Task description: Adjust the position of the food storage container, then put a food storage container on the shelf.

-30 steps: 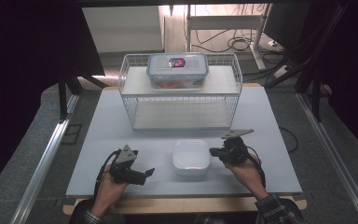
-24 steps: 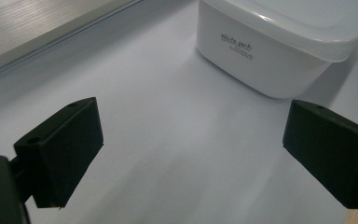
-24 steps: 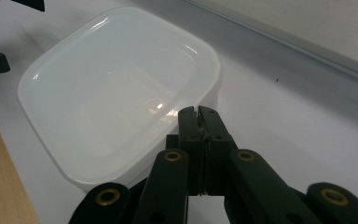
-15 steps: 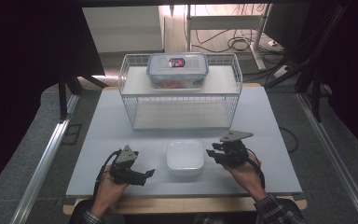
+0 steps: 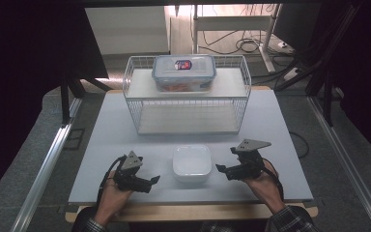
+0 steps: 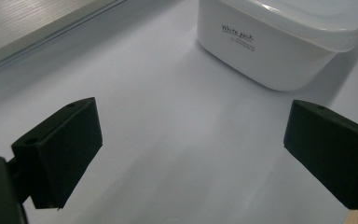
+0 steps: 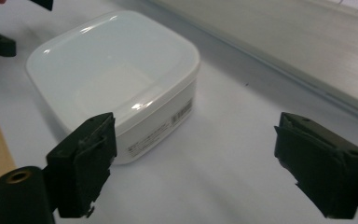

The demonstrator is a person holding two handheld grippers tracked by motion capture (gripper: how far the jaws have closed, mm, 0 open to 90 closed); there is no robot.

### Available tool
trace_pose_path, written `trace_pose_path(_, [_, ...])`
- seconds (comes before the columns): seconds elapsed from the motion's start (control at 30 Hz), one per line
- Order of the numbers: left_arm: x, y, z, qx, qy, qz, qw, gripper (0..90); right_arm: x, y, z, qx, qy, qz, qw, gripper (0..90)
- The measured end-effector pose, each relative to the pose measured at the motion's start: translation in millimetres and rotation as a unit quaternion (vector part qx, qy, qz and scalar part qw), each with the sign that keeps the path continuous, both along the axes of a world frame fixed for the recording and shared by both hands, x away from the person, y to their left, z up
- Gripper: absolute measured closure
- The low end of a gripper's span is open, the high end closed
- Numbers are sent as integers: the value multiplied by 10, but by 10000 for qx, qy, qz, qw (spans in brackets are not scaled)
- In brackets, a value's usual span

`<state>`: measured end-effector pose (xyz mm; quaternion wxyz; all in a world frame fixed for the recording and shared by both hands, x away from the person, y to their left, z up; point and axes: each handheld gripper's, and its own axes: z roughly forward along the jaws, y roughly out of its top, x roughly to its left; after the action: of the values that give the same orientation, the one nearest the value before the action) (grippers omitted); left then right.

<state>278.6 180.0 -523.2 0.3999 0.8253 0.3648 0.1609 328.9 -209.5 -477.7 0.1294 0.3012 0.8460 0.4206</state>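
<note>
A white square container [image 5: 192, 163] without a lid sits on the table near the front edge, between my two grippers. My left gripper [image 5: 152, 181] rests to its left, open, with bare table between its jaws. In the left gripper view [image 6: 191, 149] the container [image 6: 270, 46] lies ahead to the right. My right gripper [image 5: 221, 169] is just right of the container, apart from it. Its jaws have just been opening and nothing is between them. In the right gripper view [image 7: 196, 168] the container [image 7: 116, 74] lies ahead to the left.
A white wire rack [image 5: 188, 104] stands at the back of the pale table [image 5: 280, 125], with a clear lidded food box [image 5: 183, 71] on its top shelf. The table's wooden front edge [image 5: 188, 211] runs close behind both hands. Cables lie on the floor beyond.
The right gripper, earlier shut at the container's right rim, has opened and drawn back to the right. The container has shifted slightly left. The left gripper has stayed put.
</note>
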Motion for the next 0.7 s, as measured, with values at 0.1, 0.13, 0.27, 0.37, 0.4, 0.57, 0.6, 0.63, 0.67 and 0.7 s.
trace_pose_path(0.1, [1,0,-4,-2,9,5,10000,39,-21,-7,-45,-73,42,15,10000,94])
trace_pose_path(0.13, [1,0,-5,-9,14,4,10000,39,-23,-13,-56,-74,69,11,9999,92])
trace_pose_path(0.27, [5,-1,-8,-122,74,40,9999,32,0,-38,-107,-127,153,0,9998,74])
trace_pose_path(0.37, [9,6,9,-221,104,60,9997,28,13,-55,-109,-160,151,-13,9998,54])
trace_pose_path(0.4, [11,7,15,-261,117,66,9996,28,14,-56,-105,-162,138,-11,9998,50])
trace_pose_path(0.57, [17,9,41,-340,173,107,9992,27,28,-55,-78,-70,145,-12,9999,37])
trace_pose_path(0.6, [18,6,52,-361,158,109,9992,20,30,-51,-76,-11,168,-23,9999,36])
trace_pose_path(0.63, [19,1,61,-401,161,110,9990,17,32,-43,-71,26,211,-25,9998,36])
trace_pose_path(0.67, [25,-6,81,-427,173,99,9989,17,33,-37,-64,38,210,-6,9998,34])
trace_pose_path(0.7, [28,-12,94,-427,165,107,9989,17,29,-22,-46,33,144,-6,9999,29])
